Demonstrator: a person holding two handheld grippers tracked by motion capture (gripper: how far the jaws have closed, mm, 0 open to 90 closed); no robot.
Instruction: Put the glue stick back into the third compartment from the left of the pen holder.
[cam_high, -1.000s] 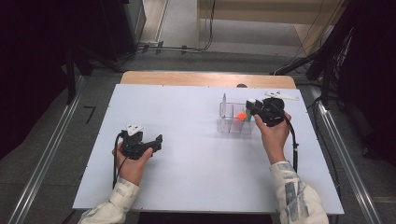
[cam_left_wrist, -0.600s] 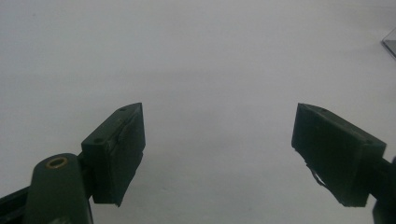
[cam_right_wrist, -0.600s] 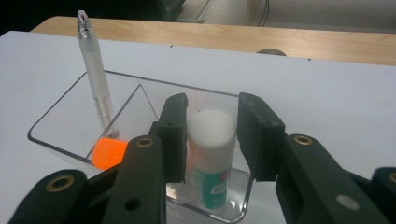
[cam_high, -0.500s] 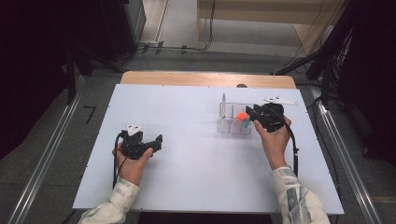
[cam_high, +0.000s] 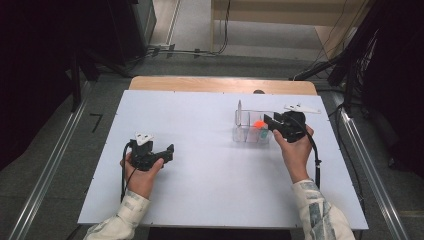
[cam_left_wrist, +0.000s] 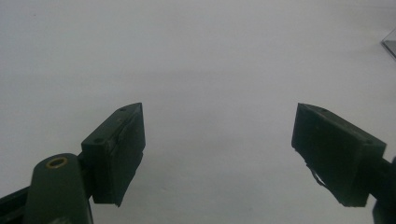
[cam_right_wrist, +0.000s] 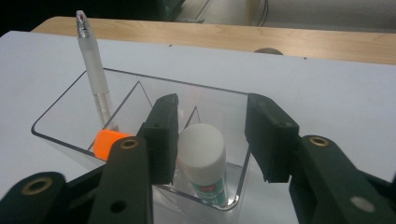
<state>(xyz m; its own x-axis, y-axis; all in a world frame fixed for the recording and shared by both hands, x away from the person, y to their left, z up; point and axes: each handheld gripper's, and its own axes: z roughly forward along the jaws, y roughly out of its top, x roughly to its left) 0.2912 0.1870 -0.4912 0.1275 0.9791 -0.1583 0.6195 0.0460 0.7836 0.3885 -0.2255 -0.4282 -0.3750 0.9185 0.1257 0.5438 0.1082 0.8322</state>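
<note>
Fingers (cam_right_wrist: 163, 135) of right gripper (cam_right_wrist: 212, 140) apart, just been opening, white-capped bottle (cam_right_wrist: 203, 161) between them in clear organizer (cam_right_wrist: 60, 135), unpressed

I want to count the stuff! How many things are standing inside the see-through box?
3. A frosted pen stands at the far left corner of the clear box, an orange thing sits just in front of it, and a white-capped bottle stands in the near compartment. More may be hidden.
</note>
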